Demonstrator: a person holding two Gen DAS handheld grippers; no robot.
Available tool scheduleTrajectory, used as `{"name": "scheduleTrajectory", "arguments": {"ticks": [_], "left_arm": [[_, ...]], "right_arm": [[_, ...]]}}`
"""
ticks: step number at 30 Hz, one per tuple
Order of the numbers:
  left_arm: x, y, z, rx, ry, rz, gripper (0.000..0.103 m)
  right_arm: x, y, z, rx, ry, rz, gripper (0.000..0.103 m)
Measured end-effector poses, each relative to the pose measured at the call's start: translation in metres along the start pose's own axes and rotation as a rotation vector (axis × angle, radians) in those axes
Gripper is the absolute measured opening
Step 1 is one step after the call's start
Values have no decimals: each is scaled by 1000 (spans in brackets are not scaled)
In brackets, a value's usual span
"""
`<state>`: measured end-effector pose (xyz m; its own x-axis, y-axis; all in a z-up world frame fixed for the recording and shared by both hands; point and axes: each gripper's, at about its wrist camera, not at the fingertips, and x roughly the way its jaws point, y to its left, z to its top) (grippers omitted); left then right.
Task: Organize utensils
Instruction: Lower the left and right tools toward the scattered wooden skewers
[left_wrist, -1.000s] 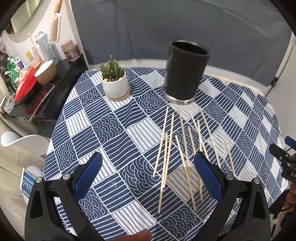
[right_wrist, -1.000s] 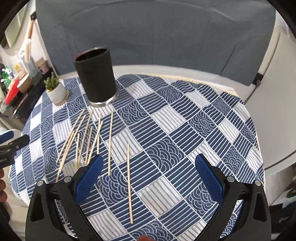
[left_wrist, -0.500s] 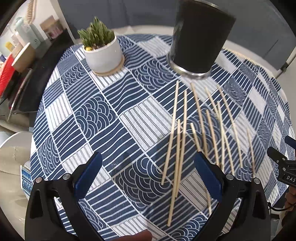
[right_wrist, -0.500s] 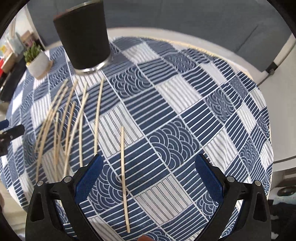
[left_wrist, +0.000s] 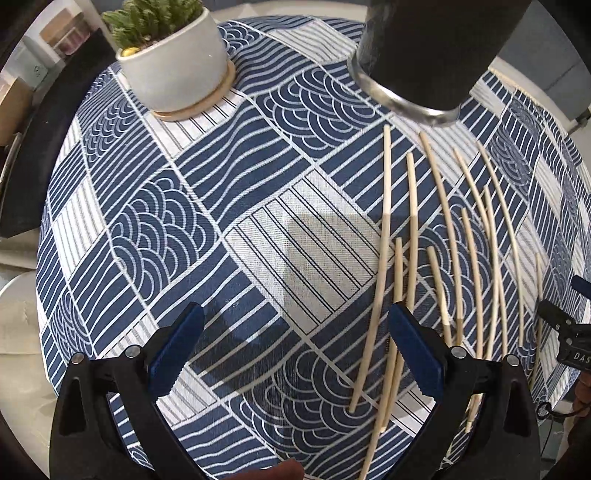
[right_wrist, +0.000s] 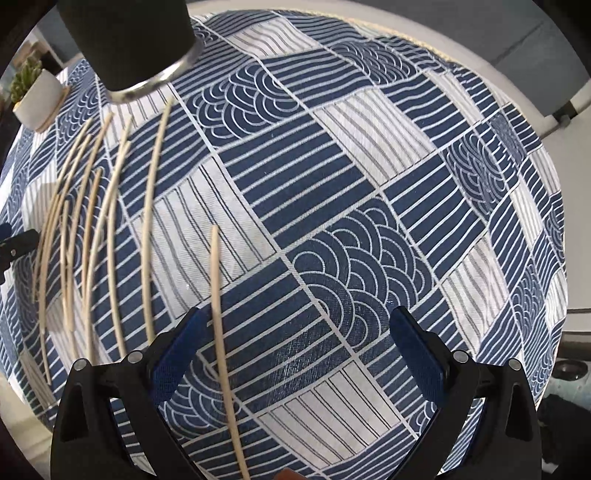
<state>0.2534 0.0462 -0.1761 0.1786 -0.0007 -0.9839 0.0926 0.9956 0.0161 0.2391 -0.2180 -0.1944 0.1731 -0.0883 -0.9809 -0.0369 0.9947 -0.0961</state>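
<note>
Several pale wooden chopsticks (left_wrist: 413, 236) lie loose on the blue and white patterned tablecloth (left_wrist: 207, 229), in front of a tall black holder cup (left_wrist: 436, 55) with a metal base rim. My left gripper (left_wrist: 295, 350) is open and empty, low over the cloth; the leftmost chopsticks lie between its fingers by the right blue pad (left_wrist: 415, 354). In the right wrist view the chopsticks (right_wrist: 92, 221) fan out at left below the cup (right_wrist: 129, 40). My right gripper (right_wrist: 295, 350) is open and empty, with one separate chopstick (right_wrist: 221, 325) lying just inside its left pad (right_wrist: 177, 354).
A small cactus in a white pot (left_wrist: 173, 62) stands on a coaster at the far left of the table, also in the right wrist view (right_wrist: 35, 96). The table's edge drops away at left and right. A dark shelf (left_wrist: 33, 147) sits beyond the left edge.
Both grippers have come down and forward toward the table. The cloth and chopsticks now fill the views, and the cup has risen to the top edge. Both stay open.
</note>
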Motion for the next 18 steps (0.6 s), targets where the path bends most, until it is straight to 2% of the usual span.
{"name": "scheduleTrajectory", "arguments": {"ticks": [2, 3, 6, 11, 13, 18], "left_arm": [[6, -2, 0, 19, 5, 17, 99], [7, -1, 0, 16, 0, -10, 99], [7, -1, 0, 25, -1, -11, 99], [6, -3, -6, 101, -5, -23, 99], [8, -3, 1, 123, -20, -29, 99], [8, -3, 4, 94, -19, -24, 99]], "right_arm": [[4, -2, 1, 7, -1, 27, 95], [6, -3, 2, 13, 1, 43, 95], [13, -11, 7, 28, 18, 90, 96], [14, -10, 8, -8, 1, 92, 97], [15, -10, 9, -1, 3, 92, 97], [6, -7, 1, 9, 1, 94, 97]]}}
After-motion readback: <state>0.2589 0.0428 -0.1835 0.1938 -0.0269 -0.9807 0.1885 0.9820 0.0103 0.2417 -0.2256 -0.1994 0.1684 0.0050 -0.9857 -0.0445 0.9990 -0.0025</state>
